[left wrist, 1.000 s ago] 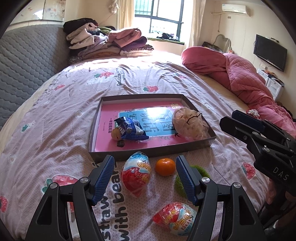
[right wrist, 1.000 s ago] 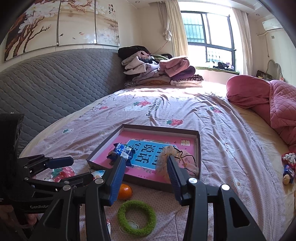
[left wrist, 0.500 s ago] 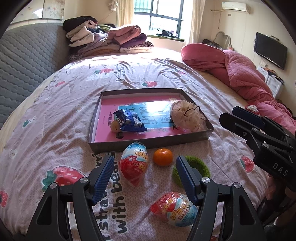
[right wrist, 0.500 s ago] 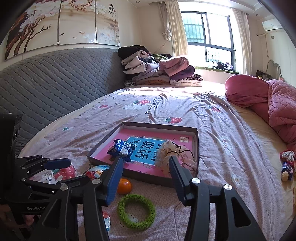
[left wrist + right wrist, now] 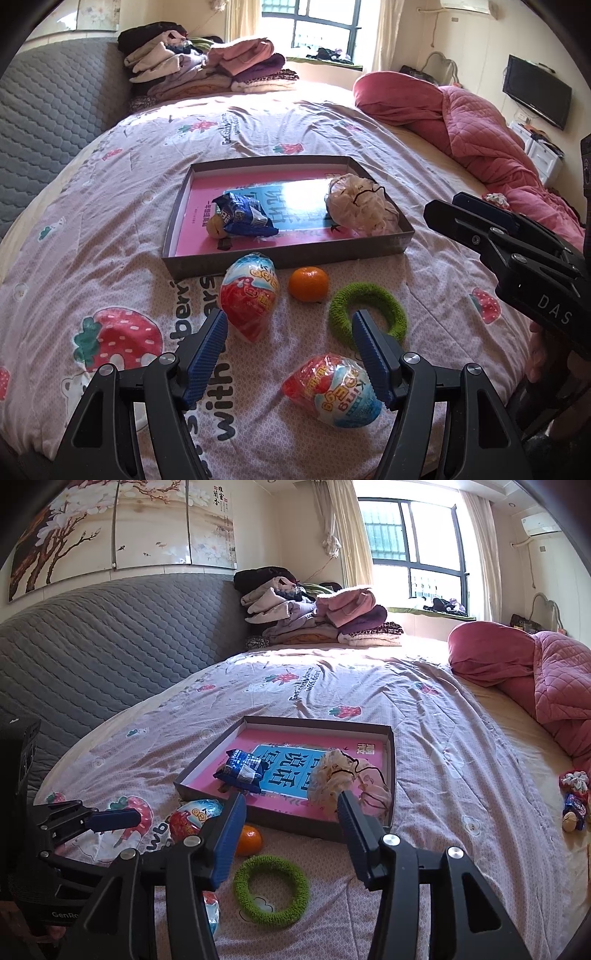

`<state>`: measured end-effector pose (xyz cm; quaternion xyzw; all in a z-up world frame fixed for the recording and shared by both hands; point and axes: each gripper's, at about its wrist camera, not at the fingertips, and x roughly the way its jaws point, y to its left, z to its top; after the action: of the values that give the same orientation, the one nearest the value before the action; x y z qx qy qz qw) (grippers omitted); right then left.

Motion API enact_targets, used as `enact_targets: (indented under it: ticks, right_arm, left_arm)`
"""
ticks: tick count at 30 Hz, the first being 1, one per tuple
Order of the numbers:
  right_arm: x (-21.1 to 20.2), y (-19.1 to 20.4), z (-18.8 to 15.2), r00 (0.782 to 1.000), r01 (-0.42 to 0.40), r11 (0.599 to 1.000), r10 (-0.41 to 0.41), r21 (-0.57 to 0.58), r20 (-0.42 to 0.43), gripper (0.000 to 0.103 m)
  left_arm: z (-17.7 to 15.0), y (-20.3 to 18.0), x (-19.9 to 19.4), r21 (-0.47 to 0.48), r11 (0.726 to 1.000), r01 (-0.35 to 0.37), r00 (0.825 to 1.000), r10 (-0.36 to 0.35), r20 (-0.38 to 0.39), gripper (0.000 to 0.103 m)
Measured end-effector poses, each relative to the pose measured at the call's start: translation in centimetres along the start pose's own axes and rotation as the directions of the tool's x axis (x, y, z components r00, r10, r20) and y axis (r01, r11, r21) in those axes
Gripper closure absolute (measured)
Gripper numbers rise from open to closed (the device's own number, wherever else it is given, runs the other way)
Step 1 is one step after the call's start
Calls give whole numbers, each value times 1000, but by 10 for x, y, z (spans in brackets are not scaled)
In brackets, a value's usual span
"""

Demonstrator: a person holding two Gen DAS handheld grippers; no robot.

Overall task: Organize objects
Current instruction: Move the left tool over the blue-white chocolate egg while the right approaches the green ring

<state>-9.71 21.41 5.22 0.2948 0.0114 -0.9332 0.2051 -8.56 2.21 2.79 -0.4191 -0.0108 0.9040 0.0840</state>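
A shallow grey box [image 5: 402,242] with a pink book inside lies on the bed; it also shows in the right wrist view [image 5: 391,775]. In it are a blue snack packet [image 5: 243,218] and a cream mesh puff [image 5: 358,206]. In front of the box lie a red-and-blue toy egg [image 5: 249,293], an orange [image 5: 308,284], a green knitted ring [image 5: 367,314] and a second toy egg [image 5: 336,391]. My left gripper [image 5: 290,325] is open and empty above these. My right gripper [image 5: 291,812] is open and empty, above the ring [image 5: 271,890] and the orange [image 5: 249,840].
A pink quilt [image 5: 461,110] is heaped at the right. Folded clothes [image 5: 207,70] are stacked at the far end by the grey headboard [image 5: 92,657]. Small toys [image 5: 572,801] lie at the bed's right edge.
Both grippers have pulled back from the box toward the bed's near edge. More of the ring and the second egg now shows. Nothing was taken hold of.
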Motion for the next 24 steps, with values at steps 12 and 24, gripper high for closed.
enact_targets:
  ticks: [12, 24]
  right_arm:
    - [-1, -2, -8, 1000, 1, 1000, -1, 4, -11, 52]
    - [6, -3, -17, 999, 5, 1000, -4, 6, -51, 52]
  left_arm:
    - [-16, -18, 9, 11, 1000, 0, 999, 1, -55, 32]
    - [-21, -19, 15, -22, 1000, -9, 997, 8, -76, 32]
